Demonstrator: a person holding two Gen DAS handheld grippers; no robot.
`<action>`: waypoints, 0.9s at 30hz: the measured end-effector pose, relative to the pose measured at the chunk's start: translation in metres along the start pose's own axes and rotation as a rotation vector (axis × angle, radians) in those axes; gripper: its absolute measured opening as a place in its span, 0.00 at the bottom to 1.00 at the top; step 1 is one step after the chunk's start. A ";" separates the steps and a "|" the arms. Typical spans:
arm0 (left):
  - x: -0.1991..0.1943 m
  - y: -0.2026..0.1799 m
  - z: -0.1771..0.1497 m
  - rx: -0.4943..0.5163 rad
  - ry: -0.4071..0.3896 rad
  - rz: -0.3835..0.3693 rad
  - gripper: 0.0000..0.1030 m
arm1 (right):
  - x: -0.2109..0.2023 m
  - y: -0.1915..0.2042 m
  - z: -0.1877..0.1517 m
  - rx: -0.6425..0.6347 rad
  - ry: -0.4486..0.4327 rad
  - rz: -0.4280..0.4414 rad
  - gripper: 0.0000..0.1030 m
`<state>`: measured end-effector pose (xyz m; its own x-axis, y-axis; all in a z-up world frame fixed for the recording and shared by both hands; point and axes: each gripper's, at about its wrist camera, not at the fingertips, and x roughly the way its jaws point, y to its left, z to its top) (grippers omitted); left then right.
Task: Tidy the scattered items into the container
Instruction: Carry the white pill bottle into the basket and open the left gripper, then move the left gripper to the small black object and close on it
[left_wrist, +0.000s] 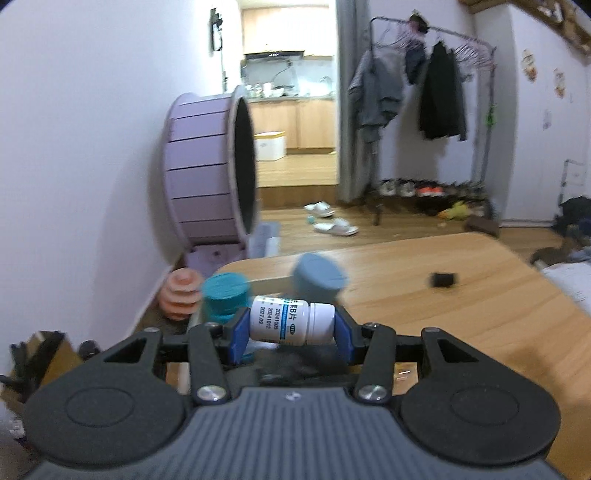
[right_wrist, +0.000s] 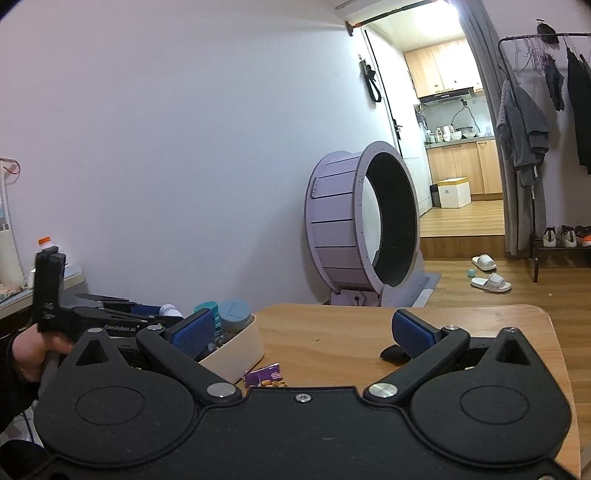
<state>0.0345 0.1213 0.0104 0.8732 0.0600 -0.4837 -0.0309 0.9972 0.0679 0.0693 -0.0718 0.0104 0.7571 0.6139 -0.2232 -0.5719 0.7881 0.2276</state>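
My left gripper is shut on a white pill bottle lying sideways between its blue pads. It hovers over the cream container at the table's left edge. That container holds a teal-lidded jar and a blue-lidded jar. The left gripper also shows in the right wrist view, with the bottle's white end at its tip. My right gripper is open and empty above the table. A purple snack packet lies below it, beside the container. A small black object lies by the right finger.
The wooden table carries a small black object farther out. A large purple cat wheel stands on the floor beyond the table. A clothes rack, shoes and slippers are across the room.
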 end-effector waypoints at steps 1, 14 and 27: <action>0.007 0.003 0.000 0.003 0.010 0.018 0.46 | 0.000 0.000 0.000 0.000 0.001 0.001 1.00; 0.005 0.005 -0.004 0.004 0.029 0.016 0.63 | -0.001 0.001 -0.003 -0.003 0.027 0.004 1.00; 0.022 -0.116 0.002 0.089 0.012 -0.264 0.63 | -0.026 -0.008 0.003 -0.078 0.113 0.079 1.00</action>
<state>0.0579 0.0070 -0.0063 0.8396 -0.2004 -0.5049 0.2401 0.9707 0.0140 0.0549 -0.0945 0.0176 0.6712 0.6718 -0.3133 -0.6545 0.7355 0.1751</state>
